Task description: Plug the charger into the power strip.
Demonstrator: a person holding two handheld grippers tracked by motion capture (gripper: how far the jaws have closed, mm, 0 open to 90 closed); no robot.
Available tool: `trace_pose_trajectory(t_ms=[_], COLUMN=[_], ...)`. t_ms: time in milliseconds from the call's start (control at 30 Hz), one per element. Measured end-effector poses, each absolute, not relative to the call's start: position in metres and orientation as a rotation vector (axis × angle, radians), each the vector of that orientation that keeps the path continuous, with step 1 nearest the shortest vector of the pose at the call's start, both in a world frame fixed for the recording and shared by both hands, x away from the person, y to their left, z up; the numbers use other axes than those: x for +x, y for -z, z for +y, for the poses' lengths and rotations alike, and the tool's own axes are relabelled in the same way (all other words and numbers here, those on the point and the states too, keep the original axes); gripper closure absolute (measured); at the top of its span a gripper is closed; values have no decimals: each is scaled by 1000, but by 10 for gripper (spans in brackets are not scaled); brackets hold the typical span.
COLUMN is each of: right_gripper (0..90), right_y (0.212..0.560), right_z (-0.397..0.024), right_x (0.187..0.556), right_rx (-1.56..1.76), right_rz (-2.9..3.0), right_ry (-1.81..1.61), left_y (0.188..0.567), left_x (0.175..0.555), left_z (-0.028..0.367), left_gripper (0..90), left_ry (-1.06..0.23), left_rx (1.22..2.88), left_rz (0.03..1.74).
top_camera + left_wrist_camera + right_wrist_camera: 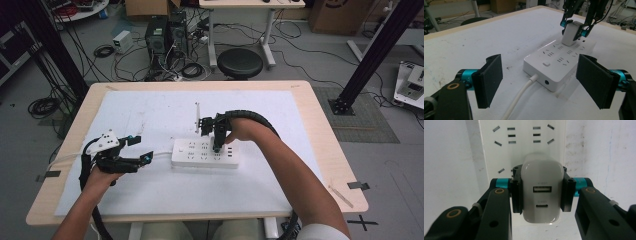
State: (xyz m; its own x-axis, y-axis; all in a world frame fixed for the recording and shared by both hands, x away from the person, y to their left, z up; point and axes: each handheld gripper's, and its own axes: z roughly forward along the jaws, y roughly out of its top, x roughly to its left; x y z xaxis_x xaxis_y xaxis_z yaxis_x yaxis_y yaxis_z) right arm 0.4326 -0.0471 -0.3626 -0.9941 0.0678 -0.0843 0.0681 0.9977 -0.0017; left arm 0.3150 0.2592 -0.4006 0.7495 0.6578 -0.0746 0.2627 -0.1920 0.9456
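charger (541,195) on pwr strip (192,154) R end | strip mid-table (310,115) | stool (240,62) behind

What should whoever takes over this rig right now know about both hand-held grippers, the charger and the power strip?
Right hand-held gripper: shut on the white USB wall charger, pointing down over the white plastic power strip.
Left hand-held gripper: open, holding nothing, off the cable end of the power strip.
Charger sits at the strip's sockets; whether it is fully seated cannot be told.
Left to do: probably press it home, check it, then release.
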Motion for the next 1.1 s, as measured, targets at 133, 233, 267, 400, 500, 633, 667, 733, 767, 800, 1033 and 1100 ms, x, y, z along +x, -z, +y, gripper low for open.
trace_pose_trajectory(t_ms=[133,233,267,400,500,633,667,733,767,800,1033,1100], right_gripper=[638,637,636,633,630,584,524,426,408,382,257,227], right_y=[364,364,364,365,366,367,369,371,371,371,359,355], right_z=[-46,-48,-49,-55,-58,-66,-68,-75,-78,-82,-108,-116], right_x=[435,434,434,434,435,434,435,435,435,434,428,426], right_rx=[119,130,140,127,127,165,199,282,316,343,544,593], right_rz=[3066,3064,3064,3063,3072,3071,3079,3072,3072,3065,2975,2947], right_ry=[40,16,-3,-76,-130,-225,-252,-305,-332,-366,-625,-686], left_y=[400,401,401,401,401,401,402,402,402,402,402,402], left_x=[315,317,317,316,316,317,317,318,318,319,318,318], left_z=[258,259,259,256,255,253,253,253,254,254,252,251], left_gripper=[214,215,214,214,214,214,215,214,214,214,214,214], left_ry=[-420,-414,-414,-414,-413,-407,-409,-407,-407,-407,-406,-405], left_rx=[1779,1781,1782,1786,1784,1785,1788,1788,1787,1786,1783,1780], left_rz=[717,721,723,719,717,718,717,722,723,724,719,719])
